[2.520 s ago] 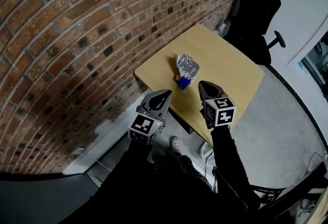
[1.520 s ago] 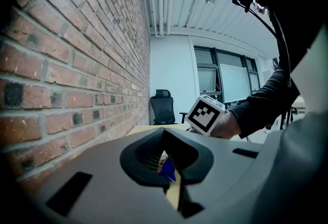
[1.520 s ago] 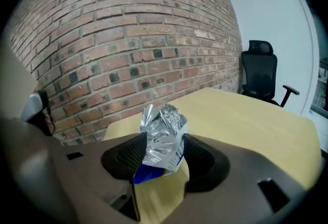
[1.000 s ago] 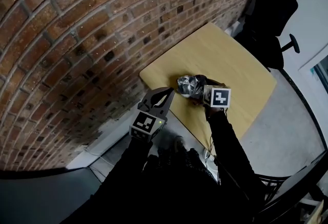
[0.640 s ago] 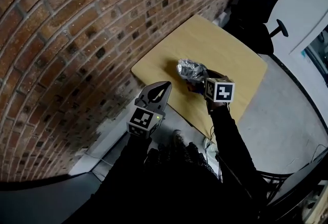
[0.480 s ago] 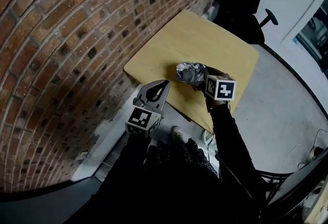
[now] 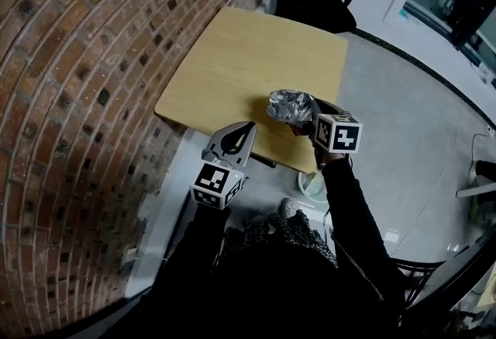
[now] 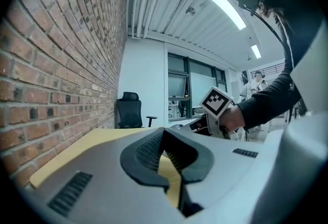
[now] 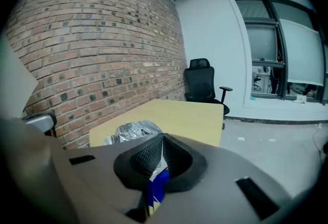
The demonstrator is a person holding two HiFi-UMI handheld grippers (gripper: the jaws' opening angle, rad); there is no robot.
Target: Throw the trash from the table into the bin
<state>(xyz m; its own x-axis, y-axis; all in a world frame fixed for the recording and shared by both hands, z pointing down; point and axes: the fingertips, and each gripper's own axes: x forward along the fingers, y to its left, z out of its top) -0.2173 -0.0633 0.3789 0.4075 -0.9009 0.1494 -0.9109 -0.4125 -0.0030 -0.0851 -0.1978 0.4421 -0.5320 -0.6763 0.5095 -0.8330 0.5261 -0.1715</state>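
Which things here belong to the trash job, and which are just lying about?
Job: crumpled foil wrapper, clamped in the right tool; table; left tool, shut and empty.
Lying about: office chair; brick wall.

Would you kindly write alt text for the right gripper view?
The right gripper is shut on a crumpled silver and blue wrapper above a wooden table. Behind stand a brick wall and a black office chair.

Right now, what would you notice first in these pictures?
The crumpled silver-and-blue foil wrapper, pinched in the right gripper at the near side of the pale wooden table. Then the big red brick wall on the left, and a black office chair past the table's far end.
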